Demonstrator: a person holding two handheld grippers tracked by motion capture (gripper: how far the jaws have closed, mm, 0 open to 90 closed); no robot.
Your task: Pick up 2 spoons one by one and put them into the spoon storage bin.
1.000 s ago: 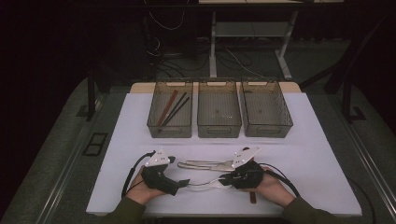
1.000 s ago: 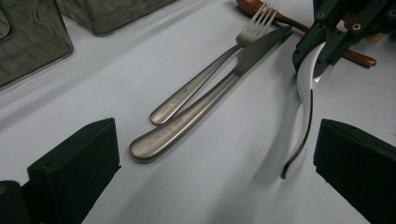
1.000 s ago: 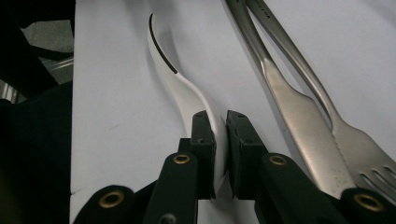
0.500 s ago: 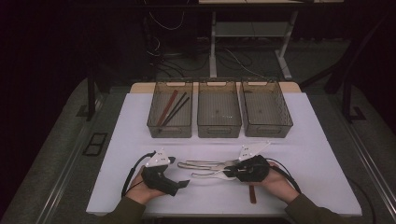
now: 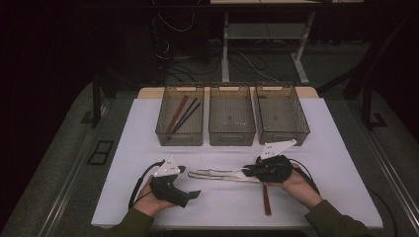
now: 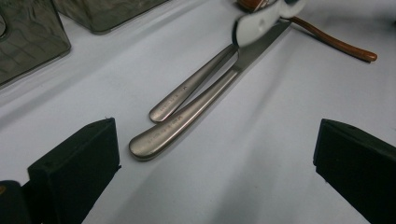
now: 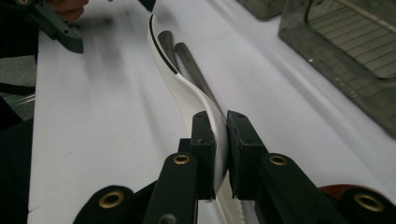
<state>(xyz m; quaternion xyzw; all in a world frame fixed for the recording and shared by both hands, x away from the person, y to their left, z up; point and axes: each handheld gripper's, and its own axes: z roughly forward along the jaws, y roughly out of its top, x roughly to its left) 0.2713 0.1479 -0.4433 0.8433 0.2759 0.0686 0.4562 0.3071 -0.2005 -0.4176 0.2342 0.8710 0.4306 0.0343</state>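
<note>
Pinching a white curved utensil [image 7: 187, 88], the right tongs [image 7: 220, 140] have their jaws pressed against it from both sides; its white body arcs away from the jaw tips, a dark line along its edge, and a toothed edge shows just beneath them. In the high view the right tongs [image 5: 249, 171] sit in the person's right hand [image 5: 296, 182], raised a little off the white tabletop [image 5: 346, 163].

Just beyond the white utensil's far end lie two metal handles [image 6: 187, 105] side by side on the tabletop, running from the right tongs toward the left tongs [image 5: 190, 195]. The left tongs stand wide open with nothing between the jaws; in the left gripper view the rounded handle ends lie ahead of the gap, nearer the jaw at that view's left.

A reddish-brown strip [image 5: 266, 197] lies on the tabletop just under and behind the right tongs, beside the right hand.

Well beyond both tongs stand three clear bins [image 5: 232, 140] in a row; the one farthest from the right tongs holds dark and reddish sticks [image 5: 182, 114]
</note>
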